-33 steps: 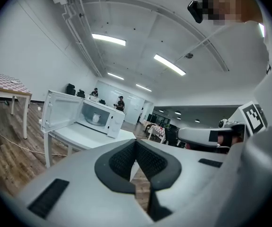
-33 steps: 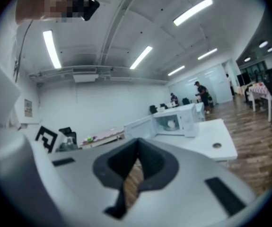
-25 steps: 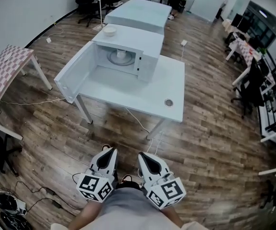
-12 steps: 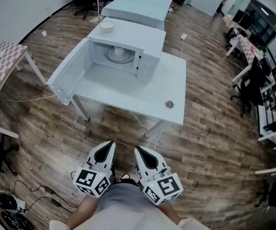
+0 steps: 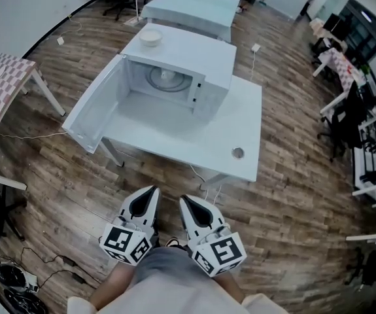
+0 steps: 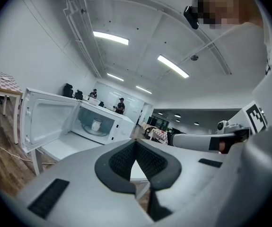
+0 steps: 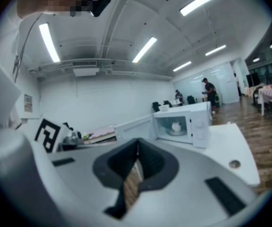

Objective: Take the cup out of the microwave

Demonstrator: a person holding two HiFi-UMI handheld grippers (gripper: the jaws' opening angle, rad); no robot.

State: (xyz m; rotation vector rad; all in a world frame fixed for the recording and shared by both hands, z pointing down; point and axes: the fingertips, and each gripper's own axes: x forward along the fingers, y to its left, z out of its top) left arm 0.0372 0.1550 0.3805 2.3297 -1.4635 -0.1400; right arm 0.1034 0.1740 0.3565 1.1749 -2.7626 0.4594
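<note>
A white microwave [image 5: 208, 61] stands on a white table [image 5: 243, 120] with its door [image 5: 93, 113] swung wide to the left. A small white cup [image 5: 166, 77] sits on the turntable inside; the cup [image 6: 96, 125] shows in the left gripper view, and the right gripper view also has the cup [image 7: 176, 126]. My left gripper [image 5: 151, 193] and right gripper [image 5: 184, 201] are side by side low in the head view, over the wooden floor and well short of the table. Both point at the microwave, shut and holding nothing.
A white bowl [image 5: 151, 39] rests on top of the microwave. The table has a round cable hole [image 5: 238, 153] near its front right. A checkered table [image 5: 4, 84] stands at the left, another white table [image 5: 194, 2] behind. Cables [image 5: 50, 257] trail on the floor.
Both grippers have moved forward together toward the table, which now looks nearer and larger. Their jaws stay shut. Cup and microwave door are as before.
</note>
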